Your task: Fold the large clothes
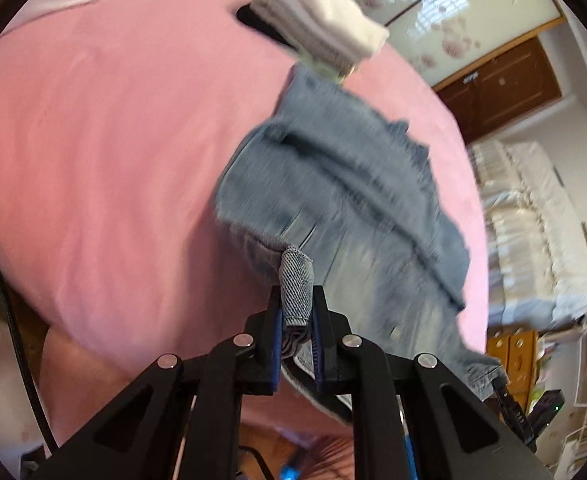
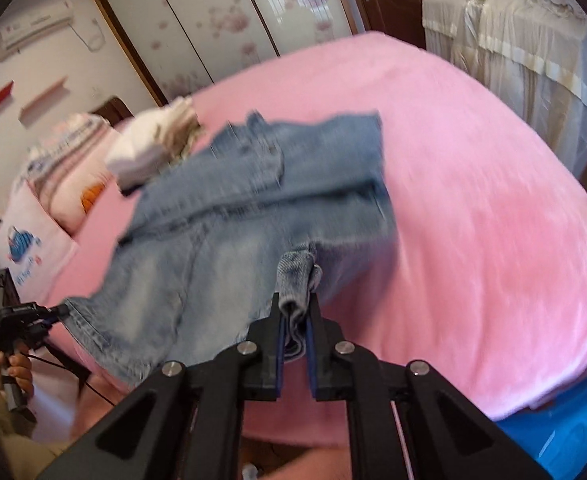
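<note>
A light blue denim jacket (image 1: 345,184) lies partly folded on the pink bed (image 1: 113,140), its near edge lifted. My left gripper (image 1: 296,300) is shut on a bunched corner of the jacket's near edge. In the right wrist view the denim jacket (image 2: 233,208) spreads across the pink bed (image 2: 473,200), and my right gripper (image 2: 295,304) is shut on another bunched corner of it. The left gripper (image 2: 59,312) also shows there at the jacket's left hem. The right gripper (image 1: 503,394) shows in the left wrist view at the hem's right end. Both views are motion-blurred.
A stack of folded white and grey clothes (image 1: 325,16) lies on the bed just beyond the jacket, also in the right wrist view (image 2: 153,144). Pillows (image 2: 53,184) sit at the bed's head. A blue bin (image 2: 565,428) stands beside the bed at lower right. A cream-covered cabinet (image 2: 513,48) stands beyond.
</note>
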`<action>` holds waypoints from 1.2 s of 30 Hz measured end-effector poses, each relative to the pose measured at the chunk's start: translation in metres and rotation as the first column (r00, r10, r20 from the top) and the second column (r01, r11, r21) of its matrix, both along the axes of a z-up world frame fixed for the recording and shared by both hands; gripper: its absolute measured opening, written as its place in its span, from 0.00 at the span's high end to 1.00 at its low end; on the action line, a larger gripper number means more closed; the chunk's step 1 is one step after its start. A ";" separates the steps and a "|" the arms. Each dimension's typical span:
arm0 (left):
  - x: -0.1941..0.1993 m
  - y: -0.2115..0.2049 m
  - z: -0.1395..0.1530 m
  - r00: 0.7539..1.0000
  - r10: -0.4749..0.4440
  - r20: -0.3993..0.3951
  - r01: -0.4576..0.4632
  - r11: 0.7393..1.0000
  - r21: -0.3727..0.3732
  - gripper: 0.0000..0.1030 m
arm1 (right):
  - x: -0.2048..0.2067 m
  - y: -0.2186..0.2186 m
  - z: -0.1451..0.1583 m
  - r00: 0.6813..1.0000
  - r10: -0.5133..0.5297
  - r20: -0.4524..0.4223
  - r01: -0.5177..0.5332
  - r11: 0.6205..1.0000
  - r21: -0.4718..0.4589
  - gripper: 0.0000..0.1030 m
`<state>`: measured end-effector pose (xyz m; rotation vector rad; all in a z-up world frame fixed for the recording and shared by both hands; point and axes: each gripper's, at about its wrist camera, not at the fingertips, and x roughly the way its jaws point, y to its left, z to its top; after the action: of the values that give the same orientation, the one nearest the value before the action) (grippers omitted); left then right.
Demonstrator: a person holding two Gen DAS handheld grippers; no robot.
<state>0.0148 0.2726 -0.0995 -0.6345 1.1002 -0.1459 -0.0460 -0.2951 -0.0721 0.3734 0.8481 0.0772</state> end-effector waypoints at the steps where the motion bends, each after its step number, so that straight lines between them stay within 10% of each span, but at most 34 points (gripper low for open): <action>1: 0.013 -0.002 0.007 1.000 0.003 0.015 -0.003 1.000 0.004 0.91 | 0.011 -0.001 0.006 1.000 -0.005 0.014 0.005 1.000 0.001 0.92; 9: 0.141 -0.021 0.039 0.994 0.018 0.112 -0.023 0.999 0.048 0.90 | 0.111 -0.031 0.029 0.991 -0.114 0.075 0.112 0.993 0.024 0.93; 17: 0.249 -0.045 -0.015 1.000 -0.008 0.007 0.006 0.969 0.245 0.69 | 0.213 -0.065 -0.034 0.969 -0.239 -0.066 0.243 0.968 0.060 0.78; 25: 0.248 -0.043 -0.014 0.990 -0.143 0.013 0.135 0.960 0.247 0.52 | 0.216 -0.086 -0.062 0.974 -0.191 -0.120 0.198 0.979 0.055 0.57; 36: 0.251 -0.056 -0.036 0.905 -0.420 -0.063 0.413 0.834 0.367 0.52 | 0.234 -0.060 -0.098 0.977 -0.028 -0.209 0.012 0.997 -0.077 0.56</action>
<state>0.2663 0.2163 -0.1351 -0.0412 1.1965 -0.3107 0.1882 -0.3554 -0.1699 0.3229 1.0534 -0.0131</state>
